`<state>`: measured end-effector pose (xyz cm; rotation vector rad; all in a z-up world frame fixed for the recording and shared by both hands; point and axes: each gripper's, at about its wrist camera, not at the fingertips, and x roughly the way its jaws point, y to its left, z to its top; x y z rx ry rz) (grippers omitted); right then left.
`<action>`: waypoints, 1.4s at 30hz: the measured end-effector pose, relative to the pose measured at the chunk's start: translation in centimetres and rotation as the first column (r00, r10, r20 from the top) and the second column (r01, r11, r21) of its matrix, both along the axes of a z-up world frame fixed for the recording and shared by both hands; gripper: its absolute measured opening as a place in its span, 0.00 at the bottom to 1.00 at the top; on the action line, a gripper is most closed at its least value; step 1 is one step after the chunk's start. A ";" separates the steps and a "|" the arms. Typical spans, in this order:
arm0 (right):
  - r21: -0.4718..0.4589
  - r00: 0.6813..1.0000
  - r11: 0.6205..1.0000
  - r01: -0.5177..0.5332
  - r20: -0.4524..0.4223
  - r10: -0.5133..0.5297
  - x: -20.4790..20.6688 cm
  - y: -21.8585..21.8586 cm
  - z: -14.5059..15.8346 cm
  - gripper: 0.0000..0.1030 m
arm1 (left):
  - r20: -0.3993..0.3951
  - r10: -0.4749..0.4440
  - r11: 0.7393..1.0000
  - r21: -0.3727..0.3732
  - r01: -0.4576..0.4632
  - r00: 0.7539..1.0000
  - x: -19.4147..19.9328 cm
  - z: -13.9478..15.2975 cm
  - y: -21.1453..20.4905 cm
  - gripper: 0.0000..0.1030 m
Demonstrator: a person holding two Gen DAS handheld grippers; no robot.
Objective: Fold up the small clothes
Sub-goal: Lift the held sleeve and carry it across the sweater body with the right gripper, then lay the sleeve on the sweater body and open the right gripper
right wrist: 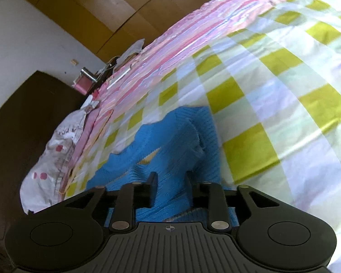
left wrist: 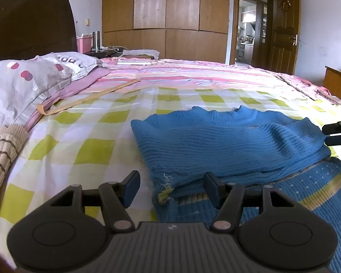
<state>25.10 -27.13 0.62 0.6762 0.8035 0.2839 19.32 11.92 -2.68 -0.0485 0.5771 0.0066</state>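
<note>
A small blue knit sweater [left wrist: 229, 145] lies on the checked bedspread [left wrist: 84, 141], its sleeves folded across the body and its patterned hem [left wrist: 307, 191] nearest the camera. My left gripper [left wrist: 171, 190] is open, its fingers on either side of a frayed sleeve cuff [left wrist: 164, 192]. In the right wrist view my right gripper [right wrist: 171, 187] is open, with a raised fold of the sweater [right wrist: 170, 150] between its fingers. The right gripper's fingertips [left wrist: 336, 134] show at the right edge of the left wrist view, beside the sweater.
Pillows [left wrist: 27, 84] and a beige knit garment [left wrist: 2, 157] lie at the left of the bed. A pink striped quilt [left wrist: 193, 72] covers the far side. A wardrobe [left wrist: 166, 13], a nightstand with a pink bin [left wrist: 84, 44] and an open door [left wrist: 284, 29] stand beyond.
</note>
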 end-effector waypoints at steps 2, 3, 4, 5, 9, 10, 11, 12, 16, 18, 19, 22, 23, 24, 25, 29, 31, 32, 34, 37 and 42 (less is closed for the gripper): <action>0.015 1.000 1.000 0.013 0.000 -0.013 0.6 0.1 -0.1 0.27 | -0.001 0.000 1.000 0.008 0.000 1.000 0.1 0.0 -0.1 0.64; 0.013 1.000 1.000 0.019 0.007 -0.019 0.8 0.3 -0.1 0.27 | -0.002 0.001 1.000 0.010 -0.001 1.000 0.1 -0.1 -0.1 0.64; 0.004 1.000 1.000 0.020 0.012 -0.020 1.2 0.7 0.0 0.27 | -0.003 0.001 1.000 0.010 -0.001 1.000 0.1 -0.1 0.0 0.64; -0.005 1.000 1.000 0.020 0.011 -0.020 1.5 1.1 0.2 0.23 | -0.003 0.003 1.000 0.008 -0.003 1.000 0.1 -0.1 0.0 0.64; -0.039 0.999 0.999 0.005 0.035 -0.003 2.5 2.6 1.1 0.06 | 0.005 0.015 1.000 0.001 -0.015 1.000 0.0 0.1 0.2 0.64; -0.040 0.998 0.999 0.006 0.062 -0.004 2.3 2.8 1.7 0.03 | 0.011 0.021 1.000 -0.003 -0.021 1.000 0.0 0.1 0.3 0.64; -0.032 0.996 0.999 0.006 0.084 -0.003 2.1 2.8 2.1 0.01 | 0.017 0.027 1.000 -0.009 -0.026 1.000 -0.1 0.2 0.5 0.64; -0.020 0.994 1.000 0.005 0.107 -0.003 1.8 2.8 2.6 0.01 | 0.023 0.032 0.999 -0.015 -0.032 0.999 -0.1 0.3 0.6 0.64; -0.066 0.990 0.998 0.025 0.137 -0.016 0.8 2.3 2.9 0.04 | 0.021 0.055 0.998 -0.041 -0.054 0.998 0.1 0.4 1.2 0.64; -0.129 0.992 0.991 0.045 0.121 -0.030 1.0 2.2 2.5 0.09 | 0.020 0.063 0.997 -0.046 -0.062 0.998 0.1 0.4 1.3 0.64; -0.134 0.993 0.990 0.051 0.115 -0.036 1.2 2.0 2.3 0.09 | 0.024 0.069 0.997 -0.043 -0.067 0.997 0.1 0.4 1.3 0.64; -0.146 0.992 0.989 0.039 0.126 -0.020 2.0 2.2 2.3 0.09 | 0.036 0.085 0.996 -0.040 -0.083 0.996 0.2 0.5 1.3 0.64; -0.167 0.992 0.986 0.019 0.129 0.003 2.5 2.7 2.4 0.09 | 0.037 0.089 0.995 -0.041 -0.087 0.995 0.2 0.5 1.4 0.64; -0.189 0.992 0.982 -0.001 0.128 0.025 2.9 3.2 2.4 0.09 | 0.038 0.092 0.995 -0.042 -0.090 0.995 0.4 0.5 1.4 0.64; -0.211 0.992 0.977 -0.023 0.120 0.049 3.3 3.8 2.3 0.09 | 0.038 0.092 0.995 -0.042 -0.091 0.995 0.4 0.4 1.4 0.64; -0.295 0.997 0.955 -0.032 0.054 0.050 5.0 4.9 0.4 0.09 | 0.013 0.098 0.995 -0.020 -0.098 0.995 0.9 0.0 1.3 0.64; -0.294 0.999 0.956 0.006 0.032 0.004 5.3 4.3 -0.7 0.00 | -0.020 0.113 0.994 0.012 -0.113 0.993 1.3 -0.5 1.2 0.67; -0.281 0.999 0.959 0.022 0.033 -0.013 5.3 3.8 -0.9 0.00 | -0.033 0.119 0.993 0.019 -0.119 0.992 1.4 -0.6 1.2 0.70; -0.274 0.999 0.961 0.049 0.032 -0.042 5.2 3.2 -1.0 0.00 | -0.038 0.128 0.992 0.014 -0.127 0.991 1.5 -0.7 1.4 0.73; -0.321 0.999 0.946 0.041 0.038 -0.031 5.0 3.5 -0.7 0.00 | -0.048 0.141 0.990 0.013 -0.140 0.989 1.5 -0.8 1.8 0.75; -0.404 0.990 0.915 0.008 0.130 0.049 3.5 6.3 1.5 0.10 | -0.034 0.154 0.988 0.012 -0.153 0.988 1.2 -0.5 1.9 0.75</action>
